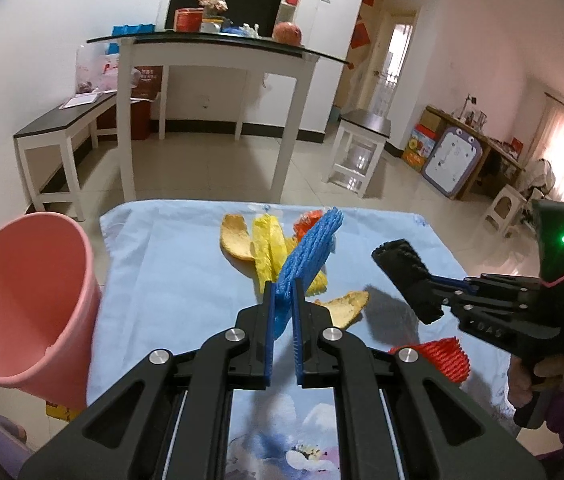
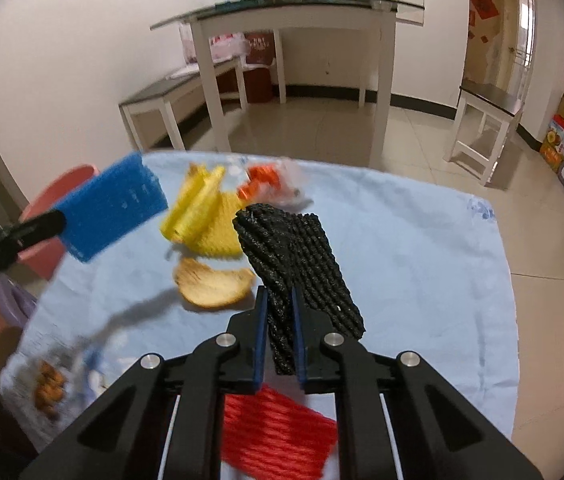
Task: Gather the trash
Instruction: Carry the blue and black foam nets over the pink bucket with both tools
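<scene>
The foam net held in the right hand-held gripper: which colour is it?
Black. The foam net shows best in the right wrist view, clamped in the right hand-held gripper.

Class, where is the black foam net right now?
The black foam net is clamped in the right claw, lifted above the blue cloth, just right of the orange peel.

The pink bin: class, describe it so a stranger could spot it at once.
Find the table under the pale blue cloth. At its left edge stands the pink bin, mouth open. It is the only large, smooth plastic thing there; everything on the cloth is small foam netting or peel.
</scene>
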Motion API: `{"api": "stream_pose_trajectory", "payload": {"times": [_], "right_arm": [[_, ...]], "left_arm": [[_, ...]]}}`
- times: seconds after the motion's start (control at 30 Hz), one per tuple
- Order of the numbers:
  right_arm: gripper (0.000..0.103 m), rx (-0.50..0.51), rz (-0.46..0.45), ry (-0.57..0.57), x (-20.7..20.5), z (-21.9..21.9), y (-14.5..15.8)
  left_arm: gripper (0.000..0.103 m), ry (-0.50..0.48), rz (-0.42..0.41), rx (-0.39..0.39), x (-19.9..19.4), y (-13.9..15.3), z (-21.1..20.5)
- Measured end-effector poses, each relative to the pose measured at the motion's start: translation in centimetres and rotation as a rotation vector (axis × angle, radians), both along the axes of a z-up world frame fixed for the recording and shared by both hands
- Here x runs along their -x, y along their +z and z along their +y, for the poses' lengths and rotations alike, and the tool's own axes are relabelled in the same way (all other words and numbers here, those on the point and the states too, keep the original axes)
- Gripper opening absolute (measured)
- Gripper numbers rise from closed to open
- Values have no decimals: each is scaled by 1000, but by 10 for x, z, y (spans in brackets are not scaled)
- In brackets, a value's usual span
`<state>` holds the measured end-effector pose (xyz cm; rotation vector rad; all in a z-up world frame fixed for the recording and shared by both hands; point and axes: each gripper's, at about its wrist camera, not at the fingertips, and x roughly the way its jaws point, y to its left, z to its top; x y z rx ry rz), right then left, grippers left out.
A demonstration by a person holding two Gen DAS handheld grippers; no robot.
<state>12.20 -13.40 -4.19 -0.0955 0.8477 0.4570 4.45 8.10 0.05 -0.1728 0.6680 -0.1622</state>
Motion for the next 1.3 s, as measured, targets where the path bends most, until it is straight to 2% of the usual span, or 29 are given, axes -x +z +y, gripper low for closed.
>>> {"api": "stream_pose_trajectory", "payload": {"times": [0.27, 0.53, 0.93, 1.13, 1.3], "right_arm": [[10, -73, -80, 100, 11, 41, 40], [10, -95, -104, 229, 21, 109, 57], [10, -156, -59, 383, 34, 208, 66], [10, -170, -28, 420, 31, 242, 63], [10, -214, 35, 432, 24, 268, 55]], "left_arm": [[7, 115, -40, 29, 18, 18, 30], [7, 251, -60, 37, 42, 31, 74], [7, 461, -53, 13, 61, 30, 137], [7, 536, -37, -3, 64, 22, 161], [7, 588, -15, -5, 61, 14, 177]]}}
